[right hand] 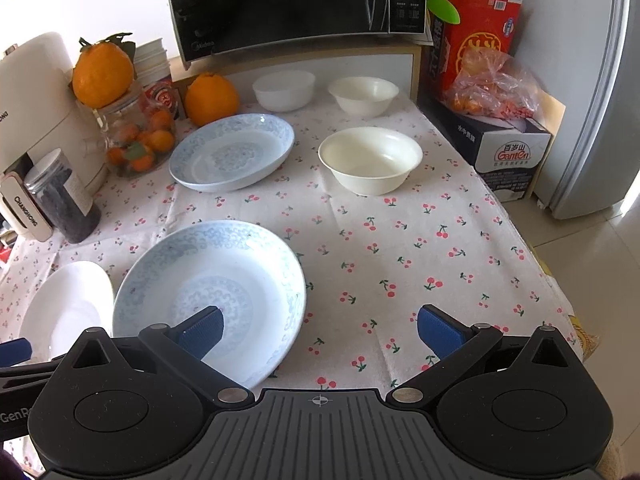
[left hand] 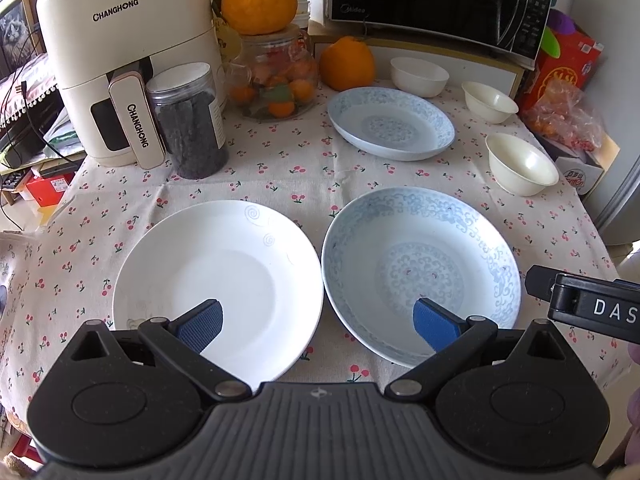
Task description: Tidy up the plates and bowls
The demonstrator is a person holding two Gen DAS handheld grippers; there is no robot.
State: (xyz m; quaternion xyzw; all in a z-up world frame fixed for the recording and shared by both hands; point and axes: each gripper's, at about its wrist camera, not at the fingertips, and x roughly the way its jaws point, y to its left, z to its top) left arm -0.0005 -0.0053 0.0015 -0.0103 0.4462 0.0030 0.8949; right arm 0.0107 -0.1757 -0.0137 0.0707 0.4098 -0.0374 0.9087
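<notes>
With both tongs, left (left hand: 318, 322) and right (right hand: 320, 326), spread wide and empty, we see three plates and three bowls unstacked across the cherry-print tabletop (right hand: 400, 240).

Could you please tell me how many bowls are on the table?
3: the white bowl and a cream bowl below the microwave, another cream bowl nearer.

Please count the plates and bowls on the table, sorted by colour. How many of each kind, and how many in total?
Blue-patterned plates: 2, near and far
White plate: 1
Cream bowls: 2, near and far
White bowl: 1
Total: 6 (3 plates, 3 bowls)
</notes>
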